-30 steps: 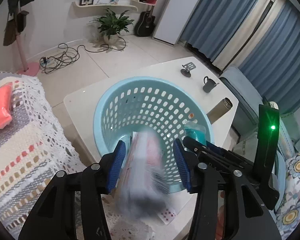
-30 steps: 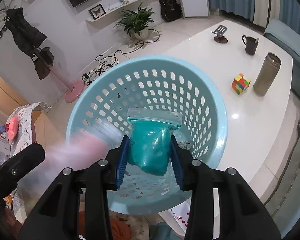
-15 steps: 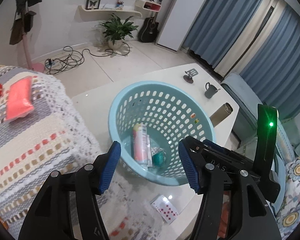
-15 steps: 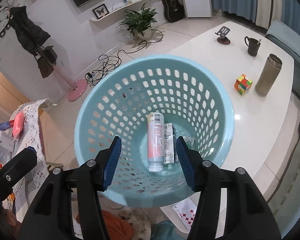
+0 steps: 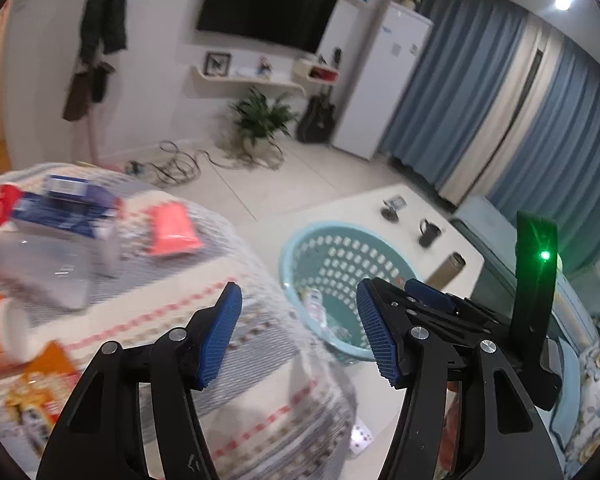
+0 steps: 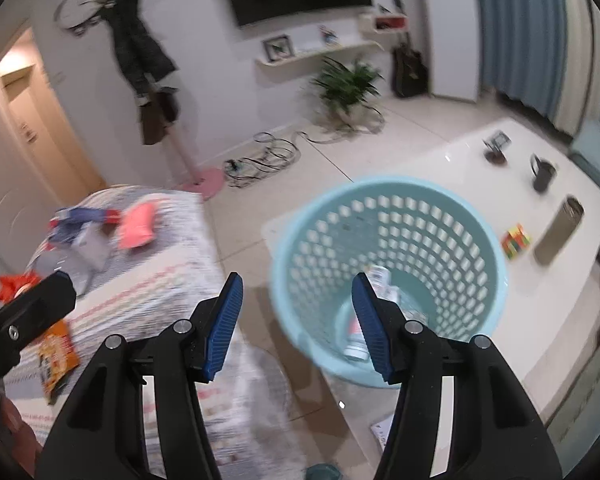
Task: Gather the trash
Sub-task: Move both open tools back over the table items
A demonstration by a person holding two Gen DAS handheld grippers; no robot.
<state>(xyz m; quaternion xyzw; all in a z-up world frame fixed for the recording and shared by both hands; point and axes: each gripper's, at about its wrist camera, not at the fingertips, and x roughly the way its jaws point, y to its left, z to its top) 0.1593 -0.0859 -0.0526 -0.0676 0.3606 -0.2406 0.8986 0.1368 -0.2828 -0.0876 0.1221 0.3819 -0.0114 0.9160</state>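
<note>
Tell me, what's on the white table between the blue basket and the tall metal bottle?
A colourful puzzle cube sits between the basket and the bottle, seen in the right wrist view.

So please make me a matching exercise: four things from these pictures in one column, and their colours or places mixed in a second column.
Things:
1. basket
2. pink packet
3. cube
4. mug

Descriptions:
A. dark, standing on the white table beyond the steel bottle
B. pale blue, full of holes, with trash at the bottom
C. many-coloured, on the table between basket and steel bottle
D. lying on the patterned cloth, left of the basket

Pairs: 1-B, 2-D, 3-C, 4-A
</note>
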